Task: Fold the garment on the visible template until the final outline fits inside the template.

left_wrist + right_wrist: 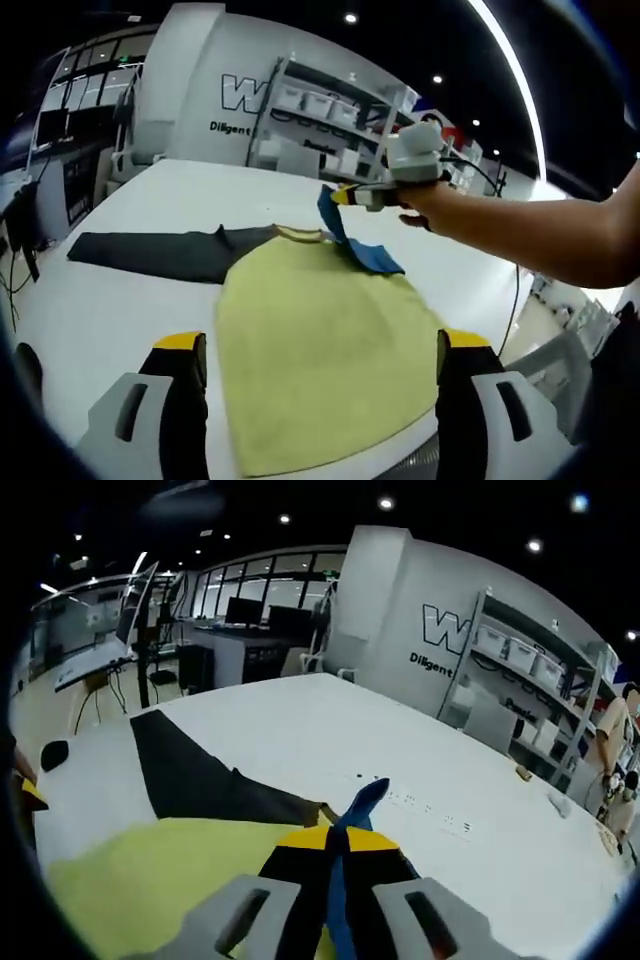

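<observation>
Left gripper view: the far wall (215, 75) is showing large letters cut off by shelving, reading "W" at the start, with a smaller line below beginning "Diligent". The garment (315, 345) is lying flat on the white table (120, 300); its yellow-green body is spreading toward the camera, one black sleeve (160, 253) is stretching out to the left, and a blue sleeve (360, 245) is being lifted at the far right corner. The left gripper (320, 355) is hovering with its jaws spread wide apart, one on each side of the yellow-green cloth, gripping nothing. The right gripper (345, 196), held in a person's hand (425, 205), is pinching the blue sleeve above the table. Right gripper view: the same wall lettering (440, 630) is reading "W" and "Diligent", the rest hidden by a rack of bins (525, 695). The right gripper (335, 865) is pressing its yellow-tipped jaws together on the blue sleeve (362, 802), which is poking up between them. The black sleeve (195, 775) is lying on the table (300, 730) beyond the yellow-green body (150, 880).
</observation>
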